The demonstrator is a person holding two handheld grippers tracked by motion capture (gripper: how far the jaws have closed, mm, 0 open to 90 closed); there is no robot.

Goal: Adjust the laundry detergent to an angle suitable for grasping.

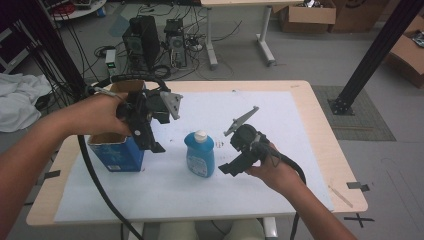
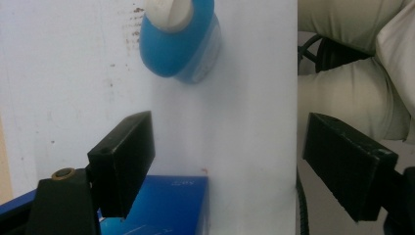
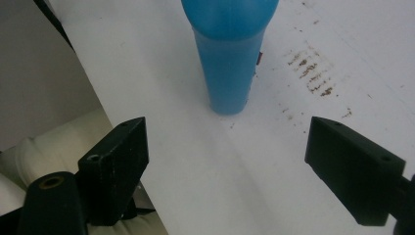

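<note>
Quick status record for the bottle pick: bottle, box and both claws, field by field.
bottle: blue bottle, white cap, upright on the white mat
box: blue box, open top, left of the bottle, apart from it
left claw: open, empty, above the box
right claw: open, empty, facing the bottle's base, no contact
held: nothing

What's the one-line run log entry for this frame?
left gripper: open, empty, above blue box | right gripper: open, empty, facing blue bottle | bottle: upright on white mat, untouched
</note>
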